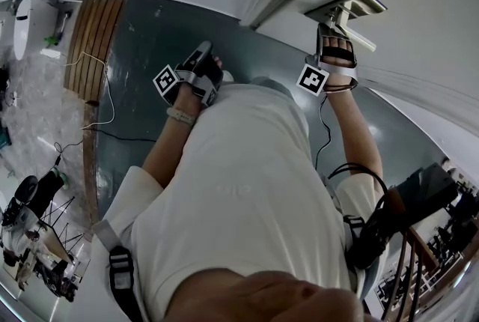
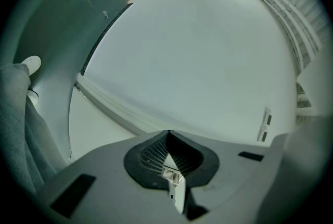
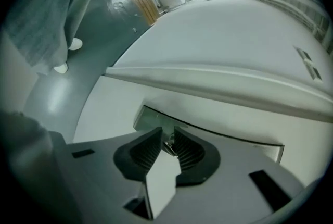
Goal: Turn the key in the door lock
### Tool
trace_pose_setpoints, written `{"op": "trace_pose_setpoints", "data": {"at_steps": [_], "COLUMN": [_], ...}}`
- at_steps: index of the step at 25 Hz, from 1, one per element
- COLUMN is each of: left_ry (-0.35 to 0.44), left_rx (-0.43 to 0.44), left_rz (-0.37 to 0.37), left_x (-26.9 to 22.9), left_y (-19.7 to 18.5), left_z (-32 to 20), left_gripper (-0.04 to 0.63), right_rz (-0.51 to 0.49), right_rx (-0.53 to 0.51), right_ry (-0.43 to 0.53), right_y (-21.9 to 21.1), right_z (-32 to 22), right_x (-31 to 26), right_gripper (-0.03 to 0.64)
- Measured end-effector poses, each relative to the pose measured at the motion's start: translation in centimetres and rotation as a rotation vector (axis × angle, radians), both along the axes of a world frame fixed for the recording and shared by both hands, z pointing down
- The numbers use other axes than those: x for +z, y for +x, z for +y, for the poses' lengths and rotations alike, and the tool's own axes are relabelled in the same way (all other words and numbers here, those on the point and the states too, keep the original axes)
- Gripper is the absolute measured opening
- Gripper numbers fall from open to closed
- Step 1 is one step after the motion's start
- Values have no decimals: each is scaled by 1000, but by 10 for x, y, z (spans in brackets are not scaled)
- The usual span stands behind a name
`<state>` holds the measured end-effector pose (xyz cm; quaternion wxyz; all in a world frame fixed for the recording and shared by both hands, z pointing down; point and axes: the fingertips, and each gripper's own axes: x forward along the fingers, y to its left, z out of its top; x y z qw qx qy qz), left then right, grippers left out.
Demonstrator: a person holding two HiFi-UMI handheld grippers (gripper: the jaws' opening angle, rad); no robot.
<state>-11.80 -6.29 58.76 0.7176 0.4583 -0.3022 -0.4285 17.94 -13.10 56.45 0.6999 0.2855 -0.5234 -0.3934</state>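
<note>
No text, brand, number or sign can be read. Only black-and-white square patterns are shown on the left marker cube (image 1: pixel 166 81) and the right marker cube (image 1: pixel 313 79).

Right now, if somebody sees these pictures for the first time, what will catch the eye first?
First comes the right gripper, raised to the metal lock plate on the white door, with its jaws closed on a small key. Next comes the left gripper, held lower beside the person's body, with its jaws together and nothing between them. Below both lies the dark floor.
</note>
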Motion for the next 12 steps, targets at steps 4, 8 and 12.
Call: {"op": "trace_pose_setpoints", "data": {"at_steps": [4,8,12], "left_ry": [-7,-15,-4], "left_rx": [-15,-20,-6], "left_rz": [-5,4,6], "left_x": [1,3,1], "left_y": [-4,-6,-1], "left_z": [-2,0,-2], "left_gripper": [6,6,6], "right_rz": [-53,-45,-49], "right_rx": [9,4,51], "right_ry": [105,170,148], "right_y": [1,6,16], "right_z": [-4,-2,-3], "right_x": [-21,-37,-24], "right_gripper": [89,101,101]}}
